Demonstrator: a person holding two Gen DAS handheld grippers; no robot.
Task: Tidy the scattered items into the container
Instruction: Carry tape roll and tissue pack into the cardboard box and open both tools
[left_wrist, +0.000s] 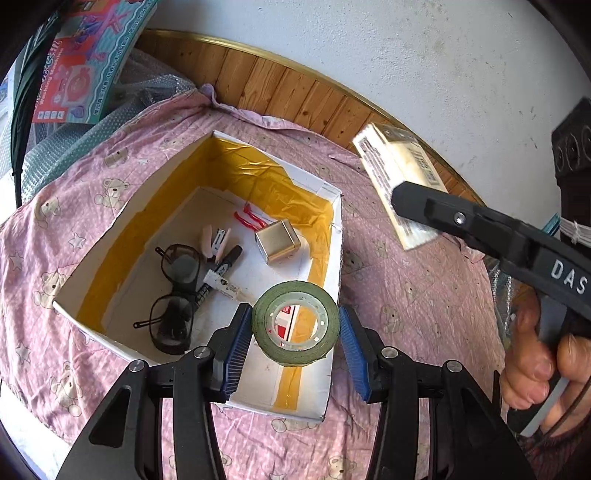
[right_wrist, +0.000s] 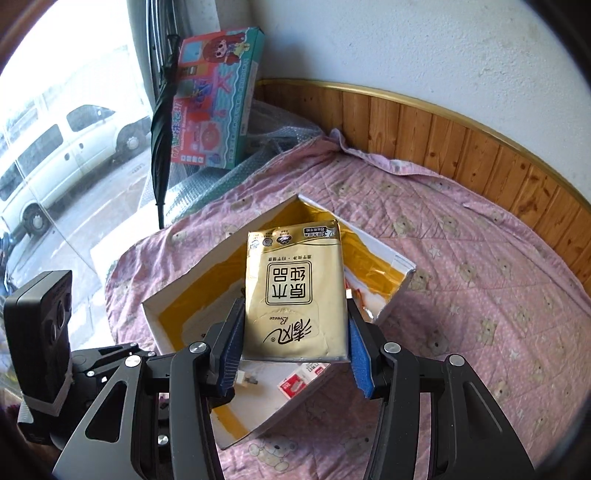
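Two loads hang over the box (left_wrist: 207, 155): left claw (left_wrist: 295, 332) pads sit slightly off the tape roll (left_wrist: 295, 323) (grip unclear), right claw (right_wrist: 295, 332) clamps the tissue pack (right_wrist: 295, 291). Roll could drop onto the glasses (left_wrist: 177, 291); pack may snag the rim.

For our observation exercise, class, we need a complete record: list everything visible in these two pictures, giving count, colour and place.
Cardboard box: one, white with yellow tape lining, on the quilt.
Quilt: one, pink with bear print, under the box.
Sunglasses: one pair, black, in the box.
Metal tin: one, silver, in the box.
Marker pen: one, black, in the box.
Red clips: red, by the box's far wall; count unclear.
Tape roll: one, green, between the left fingers.
Tissue pack: one, gold, in the right gripper.
Toy box: one, teal and red, against the window.
Umbrella: one, dark, beside it.
Left gripper: black, blue pads.
Right gripper: the same.
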